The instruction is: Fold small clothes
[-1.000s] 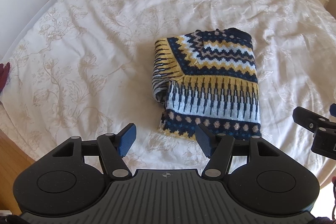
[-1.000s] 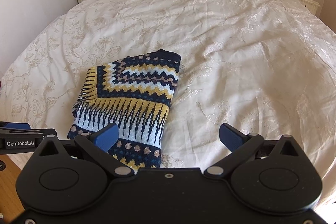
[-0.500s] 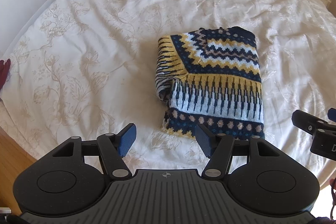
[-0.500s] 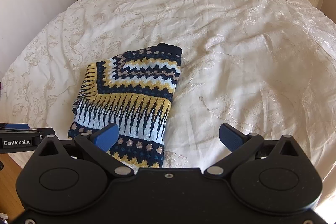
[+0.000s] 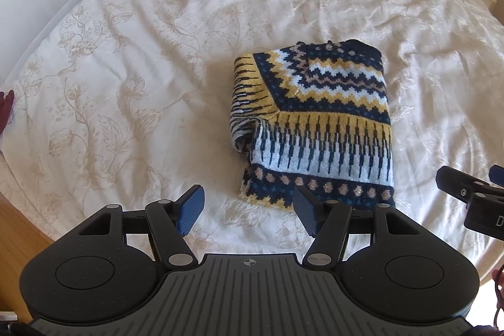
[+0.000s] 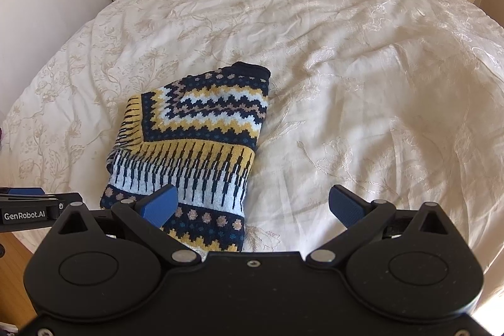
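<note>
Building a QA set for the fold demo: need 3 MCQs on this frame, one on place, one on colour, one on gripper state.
1. Where does the sweater lie?
A. on the bedspread
B. on the floor
C. on a nightstand

2. Which colour is in its knit pattern?
A. red
B. yellow
C. bright green

3. How do the left gripper and right gripper stand?
A. both shut on cloth
B. one open, one shut
C. both open, holding nothing

Answers: 1 A, folded flat on the floral cover; 2 B, yellow zigzag bands among navy and white; 3 C, blue pads spread apart on each.
</note>
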Demonstrator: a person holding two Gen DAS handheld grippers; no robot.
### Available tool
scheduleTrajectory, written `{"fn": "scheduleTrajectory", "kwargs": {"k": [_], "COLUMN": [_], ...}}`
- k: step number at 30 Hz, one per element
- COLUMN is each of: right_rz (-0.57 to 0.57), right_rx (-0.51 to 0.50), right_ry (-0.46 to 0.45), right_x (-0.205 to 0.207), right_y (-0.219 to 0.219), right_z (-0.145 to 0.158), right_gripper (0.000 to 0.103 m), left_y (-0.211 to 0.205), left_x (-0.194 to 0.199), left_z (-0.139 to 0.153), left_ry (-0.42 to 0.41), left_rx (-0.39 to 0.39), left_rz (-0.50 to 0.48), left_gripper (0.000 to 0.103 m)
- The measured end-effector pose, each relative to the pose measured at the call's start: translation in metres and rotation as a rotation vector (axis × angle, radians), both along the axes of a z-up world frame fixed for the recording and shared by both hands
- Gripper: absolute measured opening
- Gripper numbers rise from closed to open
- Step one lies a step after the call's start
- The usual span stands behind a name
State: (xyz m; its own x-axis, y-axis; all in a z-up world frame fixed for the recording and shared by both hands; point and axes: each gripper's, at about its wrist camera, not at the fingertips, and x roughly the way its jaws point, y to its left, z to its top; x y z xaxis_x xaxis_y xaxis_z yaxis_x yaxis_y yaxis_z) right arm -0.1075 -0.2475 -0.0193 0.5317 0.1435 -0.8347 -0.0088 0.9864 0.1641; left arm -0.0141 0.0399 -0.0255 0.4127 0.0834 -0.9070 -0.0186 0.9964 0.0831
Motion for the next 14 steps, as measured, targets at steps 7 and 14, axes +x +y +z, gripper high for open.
{"fn": "scheduleTrajectory", "kwargs": {"k": [7, 14], "right_rz": [-0.015, -0.019], "right_rx": [0.009, 0.013], "right_ry": [0.005, 0.009], "right_x": [0.0001, 0.0003], "right_y": [-0.0003, -0.0015], "right_z": [-0.0012, -0.0019], "right_gripper": [0.102, 0.102], "left_y": [-0.0026, -0.0024], "left_x": [0.0009, 0.0005], "left_z": [-0.0006, 0.0006], "left_ry": [0.0, -0.008], "left_rx": [-0.001, -0.001], "left_rz": [-0.005, -0.006], "left_gripper": [0.061, 0.061]}}
